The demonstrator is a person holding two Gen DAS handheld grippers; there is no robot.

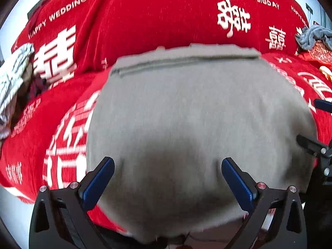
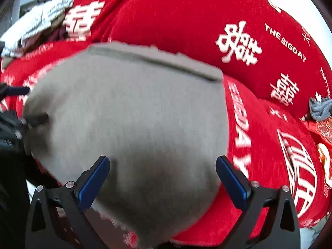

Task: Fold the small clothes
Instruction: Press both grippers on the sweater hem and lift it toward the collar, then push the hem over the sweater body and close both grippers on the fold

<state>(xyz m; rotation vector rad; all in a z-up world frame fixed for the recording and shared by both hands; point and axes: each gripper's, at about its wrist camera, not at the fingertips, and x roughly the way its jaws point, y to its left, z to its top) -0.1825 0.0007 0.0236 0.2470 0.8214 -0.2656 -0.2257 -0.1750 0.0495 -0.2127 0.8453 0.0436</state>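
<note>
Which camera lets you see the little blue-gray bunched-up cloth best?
The left wrist view: the blue-gray cloth sits at the right edge, with its folds showing against the red cover. In the right wrist view the cloth is squeezed against the rim, and part of it is cut off.

Bright, even light – heavy motion blur lower frame, dark shadow patch on grey garment [image 1: 199, 112], fisheye bending the edges.
</note>
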